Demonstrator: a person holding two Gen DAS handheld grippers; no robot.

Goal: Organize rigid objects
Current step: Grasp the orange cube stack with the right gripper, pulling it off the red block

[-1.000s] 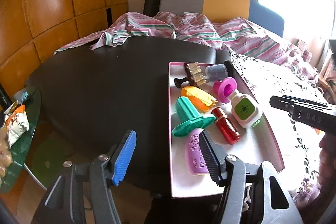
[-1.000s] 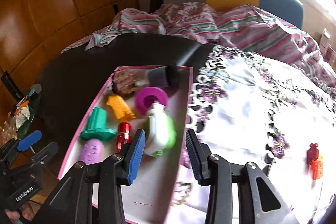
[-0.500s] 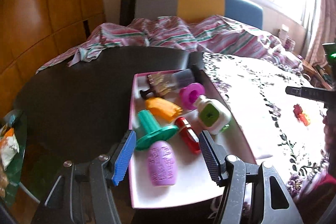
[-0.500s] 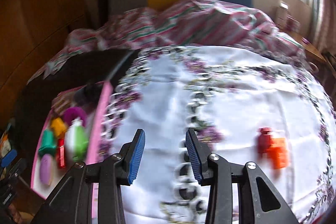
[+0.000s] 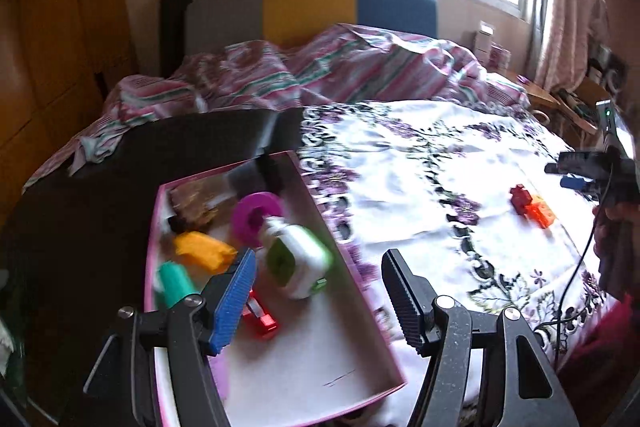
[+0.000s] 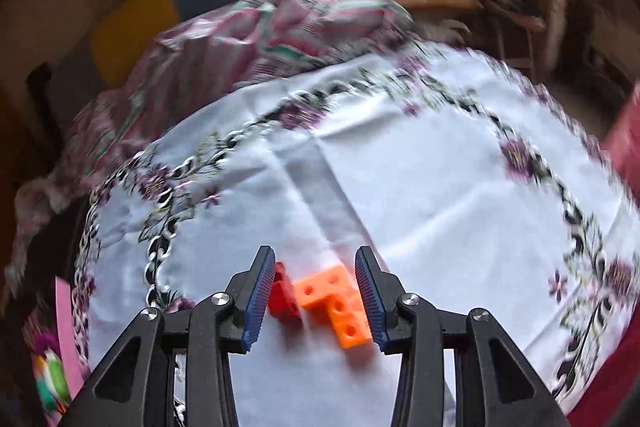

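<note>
- My right gripper (image 6: 316,291) hangs over the white flowered cloth (image 6: 400,167). Its jaws stand apart and hold nothing.
- The orange block (image 6: 334,303) and the red block (image 6: 282,297) lie on the cloth, touching each other. They sit in the gap between my right fingers. I cannot tell if the pads touch them.
- My left gripper (image 5: 318,291) is over the pink tray (image 5: 352,267), above its right wall. Its jaws are opening, and it has nothing in its grip.
- The tray sits at the left edge of the cloth, partly on the dark table (image 5: 100,207).
- In the tray lie a purple ring (image 5: 254,215), a white and green bottle (image 5: 296,261), a yellow piece (image 5: 202,251), a green piece (image 5: 174,283) and a red piece (image 5: 260,315). They look blurry.
</note>
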